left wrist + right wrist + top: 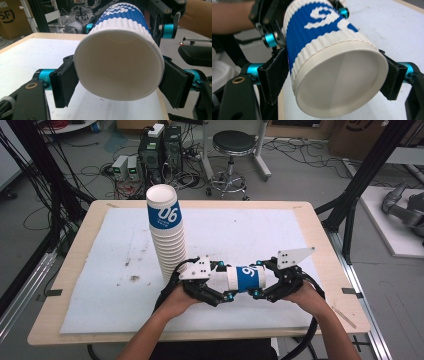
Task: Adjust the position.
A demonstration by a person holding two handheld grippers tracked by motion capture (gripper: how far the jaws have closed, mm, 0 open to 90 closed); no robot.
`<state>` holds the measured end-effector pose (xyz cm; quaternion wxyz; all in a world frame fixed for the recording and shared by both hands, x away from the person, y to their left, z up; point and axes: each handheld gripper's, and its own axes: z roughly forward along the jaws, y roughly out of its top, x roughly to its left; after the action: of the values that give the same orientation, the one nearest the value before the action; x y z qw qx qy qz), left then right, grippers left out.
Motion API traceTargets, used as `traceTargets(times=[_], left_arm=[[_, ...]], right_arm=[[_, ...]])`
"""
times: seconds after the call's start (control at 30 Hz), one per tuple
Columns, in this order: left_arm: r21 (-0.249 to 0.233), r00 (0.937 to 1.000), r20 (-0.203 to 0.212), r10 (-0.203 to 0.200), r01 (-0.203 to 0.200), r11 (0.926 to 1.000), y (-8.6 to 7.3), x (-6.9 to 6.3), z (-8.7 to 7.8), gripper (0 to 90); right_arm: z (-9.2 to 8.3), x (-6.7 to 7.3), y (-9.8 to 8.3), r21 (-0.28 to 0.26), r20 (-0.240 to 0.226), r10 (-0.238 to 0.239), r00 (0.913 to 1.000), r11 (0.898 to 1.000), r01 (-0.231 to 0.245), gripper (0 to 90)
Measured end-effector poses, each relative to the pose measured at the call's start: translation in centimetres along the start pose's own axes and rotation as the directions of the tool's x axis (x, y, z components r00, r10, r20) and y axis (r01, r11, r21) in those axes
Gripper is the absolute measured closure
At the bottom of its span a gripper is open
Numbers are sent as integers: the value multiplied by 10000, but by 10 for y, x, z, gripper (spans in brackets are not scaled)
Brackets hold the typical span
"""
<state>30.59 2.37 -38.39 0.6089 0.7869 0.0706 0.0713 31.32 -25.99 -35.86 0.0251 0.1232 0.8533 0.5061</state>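
Observation:
A white ribbed paper cup (245, 278) with a blue band lies on its side in the air between my two grippers, just above the white mat (100, 270). My left gripper (226, 281) holds its open mouth. In the left gripper view both pads (66, 82) press on the rim of the cup (117, 65). My right gripper (256, 279) straddles the base. In the right gripper view its pads (275, 75) stand close along both sides of the cup (337, 80), with no squeeze that I can see.
A tall stack of the same cups (167, 235) stands upright on the mat just behind and left of my left hand. The wooden table edge (200, 336) runs close under my forearms. A stool (232, 142) and electronics sit on the floor beyond.

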Motion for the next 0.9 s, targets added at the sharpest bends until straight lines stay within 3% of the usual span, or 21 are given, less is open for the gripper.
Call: traceTargets(times=[0.2,0.33,0.43,0.57,0.7,0.9], left_arm=[[214,9997,189,123,-127,9997,5,0,1,241],[170,9995,327,46,-52,9998,7,0,0,237],[-375,9997,185,-188,195,9991,8,-1,0,169],[-700,9996,21,-291,292,9971,7,-4,1,154],[-933,9988,212,-438,456,9946,6,-3,2,153],[-614,9996,228,-181,195,9979,8,-3,3,193]], right_arm=[[3,3,-2,529,-23,-516,9987,9973,517,226],[0,1,-3,319,-337,-533,9980,9980,544,255],[-3,2,-3,44,-640,-402,9971,9992,405,280],[-4,3,-4,-314,-600,-395,9974,9988,376,280],[-4,3,-5,-439,-657,-370,9972,9985,342,280],[-3,4,-13,-466,-668,-206,9976,9988,175,275]])
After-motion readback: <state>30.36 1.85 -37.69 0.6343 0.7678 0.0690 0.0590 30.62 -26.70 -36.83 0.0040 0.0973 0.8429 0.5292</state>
